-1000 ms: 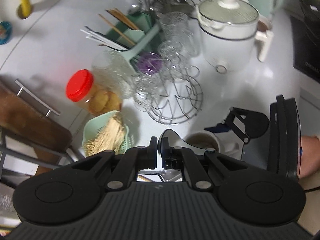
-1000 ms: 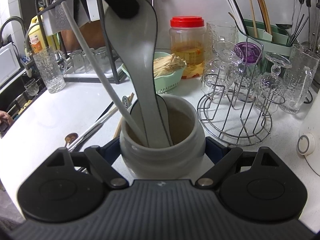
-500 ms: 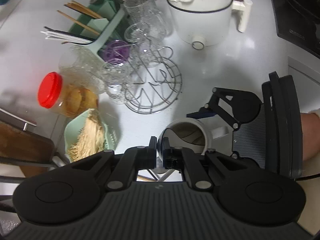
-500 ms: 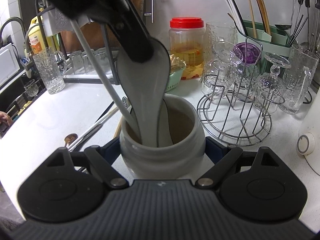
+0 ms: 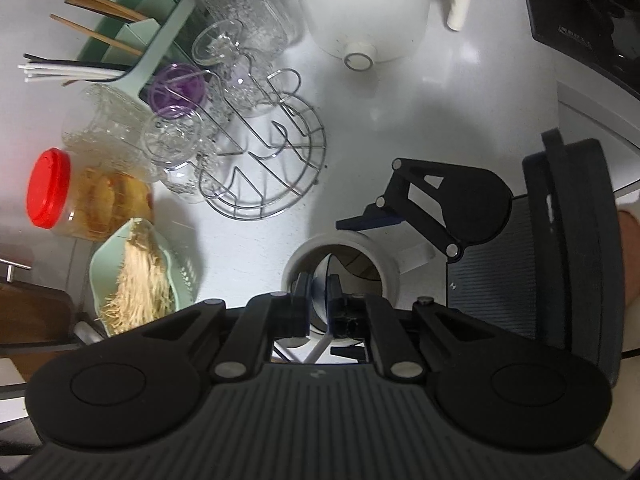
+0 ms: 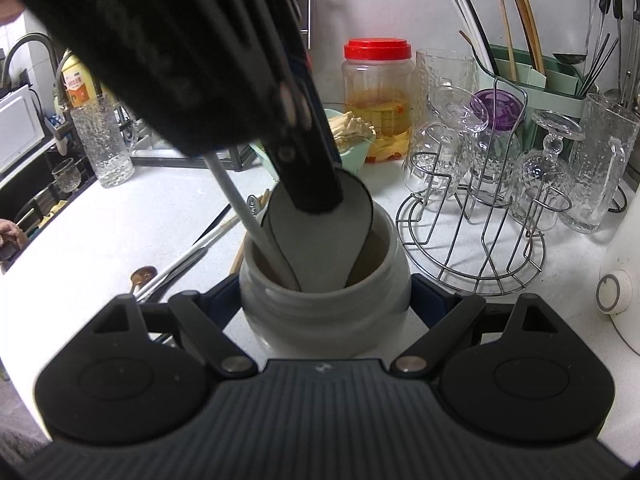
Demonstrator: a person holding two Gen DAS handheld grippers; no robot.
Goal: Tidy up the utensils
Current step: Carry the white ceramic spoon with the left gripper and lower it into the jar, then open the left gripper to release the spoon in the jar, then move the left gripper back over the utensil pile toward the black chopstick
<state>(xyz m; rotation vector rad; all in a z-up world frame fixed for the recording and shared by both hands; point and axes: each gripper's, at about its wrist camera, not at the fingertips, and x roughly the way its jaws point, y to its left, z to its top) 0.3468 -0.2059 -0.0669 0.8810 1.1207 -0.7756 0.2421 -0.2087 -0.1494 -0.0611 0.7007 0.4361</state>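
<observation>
A white ceramic jar (image 6: 324,308) stands on the white counter, and my right gripper (image 6: 326,300) is shut on it, one blue pad on each side. A grey spoon (image 6: 320,240) with a dark rim stands handle-down inside the jar, bowl end up, beside a white stick (image 6: 236,200). My left gripper (image 6: 316,196) comes down from above onto the spoon's bowl. In the left wrist view the left gripper (image 5: 320,308) hangs over the jar's mouth (image 5: 390,276); its jaws are starting to open, with the spoon (image 5: 320,288) still between the pads.
Loose chopsticks and spoons (image 6: 180,264) lie on the counter left of the jar. A wire rack of glasses (image 6: 472,248) stands to the right, with a red-lidded jar (image 6: 378,92) and a green basket (image 5: 136,280) behind. A white cooker (image 5: 360,8) and green caddy (image 6: 532,76) stand further off.
My left gripper has sunk toward the jar, carrying the spoon deeper into it, and now points more steeply down. The right gripper and the jar have not moved.
</observation>
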